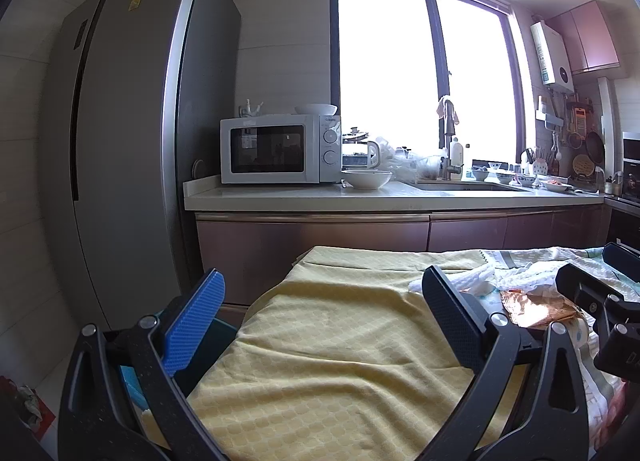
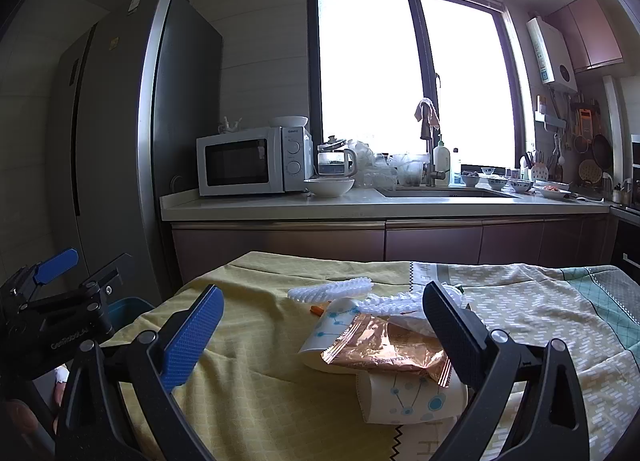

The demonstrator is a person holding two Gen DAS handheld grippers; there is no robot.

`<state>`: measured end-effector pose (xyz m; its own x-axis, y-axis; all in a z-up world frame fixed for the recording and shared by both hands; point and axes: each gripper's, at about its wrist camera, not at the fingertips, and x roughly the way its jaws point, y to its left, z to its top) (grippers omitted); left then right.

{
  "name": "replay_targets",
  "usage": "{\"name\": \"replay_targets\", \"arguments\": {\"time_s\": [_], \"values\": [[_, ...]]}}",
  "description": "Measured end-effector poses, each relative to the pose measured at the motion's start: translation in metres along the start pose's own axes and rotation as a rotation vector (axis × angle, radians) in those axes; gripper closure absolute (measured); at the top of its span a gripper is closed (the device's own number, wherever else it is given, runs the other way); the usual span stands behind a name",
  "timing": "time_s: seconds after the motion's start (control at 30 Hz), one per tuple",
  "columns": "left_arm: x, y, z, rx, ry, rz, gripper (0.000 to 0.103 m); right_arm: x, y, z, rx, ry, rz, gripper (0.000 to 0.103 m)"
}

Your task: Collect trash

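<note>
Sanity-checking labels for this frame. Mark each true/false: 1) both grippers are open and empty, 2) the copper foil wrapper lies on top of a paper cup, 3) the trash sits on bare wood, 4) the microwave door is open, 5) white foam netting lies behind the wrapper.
1) True. The left gripper and right gripper are both spread wide, holding nothing.
2) True. The copper foil wrapper rests over a paper cup.
3) False. It lies on a cloth-covered table.
4) False. The microwave door is closed.
5) True. White foam netting lies behind the wrapper.
</note>
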<state>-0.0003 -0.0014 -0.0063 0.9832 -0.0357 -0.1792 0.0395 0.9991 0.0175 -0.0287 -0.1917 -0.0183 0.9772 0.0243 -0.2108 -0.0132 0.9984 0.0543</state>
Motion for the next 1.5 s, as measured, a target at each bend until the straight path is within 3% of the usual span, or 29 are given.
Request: {"name": "replay_targets", "arguments": {"time_s": [0.2, 0.47, 0.8, 1.07, 1.27, 1.37, 1.43, 1.5], "values": [[0.009, -0.007, -0.003, 0.009, 0.025, -0.034, 0.006, 0.005, -0.007, 0.000, 0.010, 0.016, -0.011, 0.007], [0.034, -0.031, -0.007, 0.041, 0.113, -0.160, 0.006, 0.020, -0.045, -0.003, 0.075, 0.084, -0.047, 0.007], [0.099, -0.079, -0.011, 0.109, 0.257, -0.304, 0.006, 0.051, -0.090, -0.003, 0.147, 0.180, -0.062, 0.007], [0.154, -0.133, -0.007, 0.219, 0.282, -0.392, 0.013, 0.074, -0.106, -0.002, 0.174, 0.236, -0.007, 0.021], [0.186, -0.161, -0.004, 0.264, 0.326, -0.471, 0.032, 0.085, -0.113, -0.002, 0.212, 0.262, 0.046, 0.044], [0.196, -0.170, -0.005, 0.261, 0.356, -0.493, 0.053, 0.087, -0.119, -0.003, 0.246, 0.274, 0.070, 0.058], [0.201, -0.172, -0.006, 0.247, 0.379, -0.516, 0.077, 0.089, -0.123, -0.005, 0.263, 0.284, 0.081, 0.067], [0.201, -0.169, -0.008, 0.230, 0.387, -0.526, 0.086, 0.089, -0.125, -0.008, 0.274, 0.292, 0.087, 0.073]]}}
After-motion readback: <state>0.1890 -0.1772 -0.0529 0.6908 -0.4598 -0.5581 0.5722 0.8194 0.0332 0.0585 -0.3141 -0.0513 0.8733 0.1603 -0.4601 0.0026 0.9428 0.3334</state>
